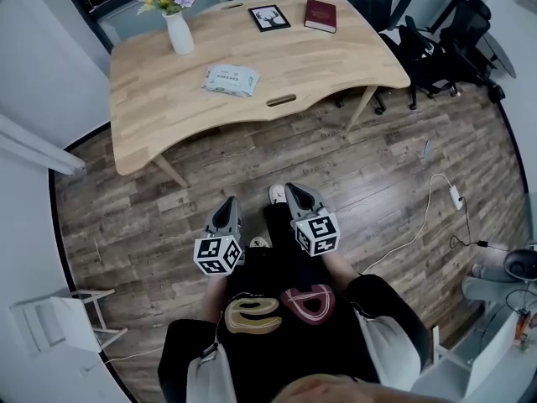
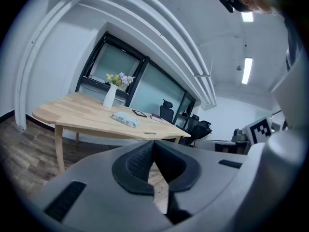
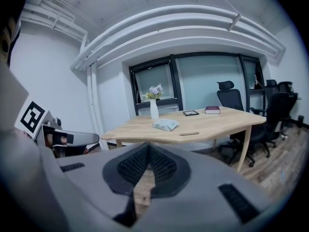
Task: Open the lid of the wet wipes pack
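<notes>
The wet wipes pack [image 1: 230,80] lies flat on the wooden table [image 1: 336,65], white with pale green print; it also shows as the pack [image 2: 125,119] and the pack [image 3: 165,124] in the two gripper views. Its lid looks closed. My left gripper [image 1: 226,204] and right gripper [image 1: 295,190] are held side by side over the floor, well short of the table, both pointing toward it. Each is shut with nothing between its jaws: in the left gripper view the left gripper [image 2: 153,144] has its tips together, as does the right gripper [image 3: 148,146] in its own view.
On the table stand a white vase with flowers [image 1: 177,23], a framed picture [image 1: 269,18] and a red book [image 1: 320,15]. Black office chairs [image 1: 436,40] crowd the table's right end. A white cable with a plug [image 1: 453,196] lies on the wood floor at right.
</notes>
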{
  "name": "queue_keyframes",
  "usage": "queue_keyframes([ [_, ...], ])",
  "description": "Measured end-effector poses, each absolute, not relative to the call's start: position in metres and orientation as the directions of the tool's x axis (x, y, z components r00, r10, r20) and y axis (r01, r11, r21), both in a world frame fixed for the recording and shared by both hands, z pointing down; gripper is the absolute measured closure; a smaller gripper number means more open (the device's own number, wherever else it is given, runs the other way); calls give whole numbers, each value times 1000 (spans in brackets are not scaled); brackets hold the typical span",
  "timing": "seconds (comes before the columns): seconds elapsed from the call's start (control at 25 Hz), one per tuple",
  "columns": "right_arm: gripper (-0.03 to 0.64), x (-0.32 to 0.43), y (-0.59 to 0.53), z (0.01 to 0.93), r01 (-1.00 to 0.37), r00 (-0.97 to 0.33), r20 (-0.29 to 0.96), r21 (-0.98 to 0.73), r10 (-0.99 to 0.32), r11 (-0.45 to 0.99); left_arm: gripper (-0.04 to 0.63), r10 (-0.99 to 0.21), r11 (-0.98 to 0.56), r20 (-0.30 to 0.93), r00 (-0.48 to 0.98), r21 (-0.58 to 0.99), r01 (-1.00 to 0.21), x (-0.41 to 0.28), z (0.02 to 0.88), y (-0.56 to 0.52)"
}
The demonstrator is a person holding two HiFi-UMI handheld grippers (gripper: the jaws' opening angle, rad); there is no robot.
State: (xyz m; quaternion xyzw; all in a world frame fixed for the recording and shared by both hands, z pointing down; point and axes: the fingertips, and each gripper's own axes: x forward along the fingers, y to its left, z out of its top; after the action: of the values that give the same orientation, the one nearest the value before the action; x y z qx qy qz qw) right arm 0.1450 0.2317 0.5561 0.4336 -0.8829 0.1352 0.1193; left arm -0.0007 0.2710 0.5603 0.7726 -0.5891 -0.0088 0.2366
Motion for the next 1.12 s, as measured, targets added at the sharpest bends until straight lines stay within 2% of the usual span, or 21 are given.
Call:
queue_keyframes([
  [0.72, 606, 110, 107, 555, -743, -650, 338, -93, -681, 663, 578, -918, -123, 319, 237, 337, -933, -27, 571, 170],
  [1.12, 606, 96, 28, 552, -666, -714, 351, -72, -606, 743, 578, -922, -73, 337, 192, 337, -939, -23, 570, 94],
])
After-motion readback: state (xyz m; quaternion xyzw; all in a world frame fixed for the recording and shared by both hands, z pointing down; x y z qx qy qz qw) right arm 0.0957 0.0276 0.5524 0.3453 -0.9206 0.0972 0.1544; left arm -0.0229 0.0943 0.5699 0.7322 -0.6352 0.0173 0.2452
